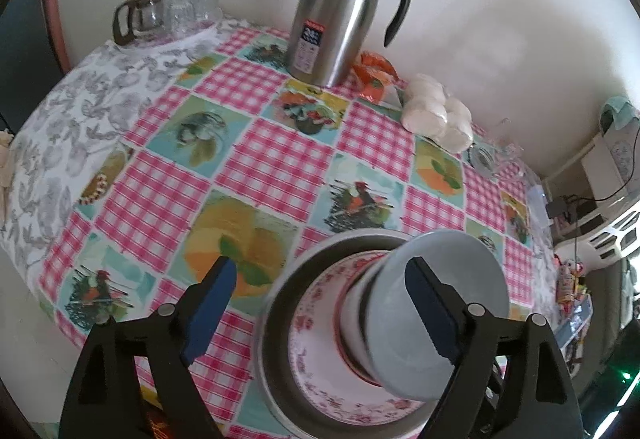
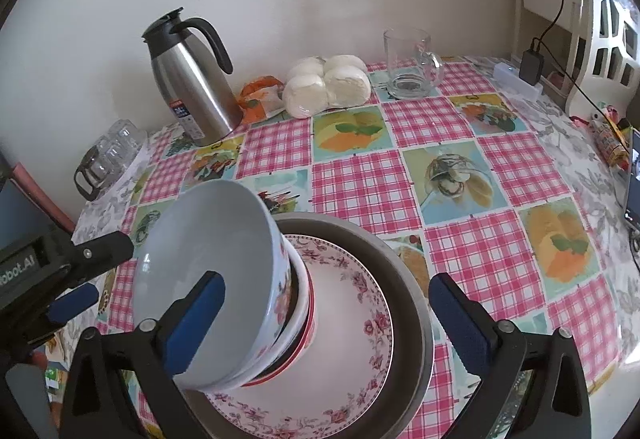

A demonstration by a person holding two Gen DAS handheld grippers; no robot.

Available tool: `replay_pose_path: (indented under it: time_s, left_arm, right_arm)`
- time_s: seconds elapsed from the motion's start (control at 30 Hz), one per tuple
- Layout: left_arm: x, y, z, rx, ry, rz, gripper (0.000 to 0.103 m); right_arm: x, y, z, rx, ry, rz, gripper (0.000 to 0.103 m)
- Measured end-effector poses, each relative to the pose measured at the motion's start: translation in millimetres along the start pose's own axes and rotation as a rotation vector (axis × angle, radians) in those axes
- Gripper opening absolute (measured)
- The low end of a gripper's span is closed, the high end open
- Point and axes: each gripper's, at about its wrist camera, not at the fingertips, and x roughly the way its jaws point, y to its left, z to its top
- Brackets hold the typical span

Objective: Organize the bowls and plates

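Both claws, left claw [image 1: 320, 313] and right claw [image 2: 328, 323], are gaping wide around the stacked bowls [image 2: 224, 279], leaving them nested on the floral plate [image 2: 352, 323].

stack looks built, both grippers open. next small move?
Probably back both grippers straight off. The white bowl is nested in the bowls on the floral plate inside the metal plate. The left gripper and right gripper stand open, gripping nothing.
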Motion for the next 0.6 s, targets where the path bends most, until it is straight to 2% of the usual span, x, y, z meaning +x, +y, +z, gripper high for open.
replay_pose_path:
  time_s: [0.07, 0.1, 0.33, 0.6]
  left_arm:
    - [-3.5, 2.0, -2.6, 0.014, -0.016, 0.017, 0.1]
    - [-4.6, 3.2, -3.7, 0.018, -0.022, 0.02, 0.101]
    - [-17.4, 9.6, -22.6, 0.052, -0.071, 0.036, 0.101]
    - [-28.5, 15.3, -50.7, 0.095, -0.105, 0.074, 0.101]
  right_arm:
    - [-2.9, 0.5, -2.6, -0.006, -0.009, 0.003, 0.103]
    - [-4.4, 0.7, -4.0, -0.009, -0.013, 0.003, 0.103]
    - [-21.0, -5.1, -22.6, 0.002, -0.049, 0.007, 0.103]
    - [-50.4, -5.4, -53.6, -0.03, -0.135, 0.044, 0.103]
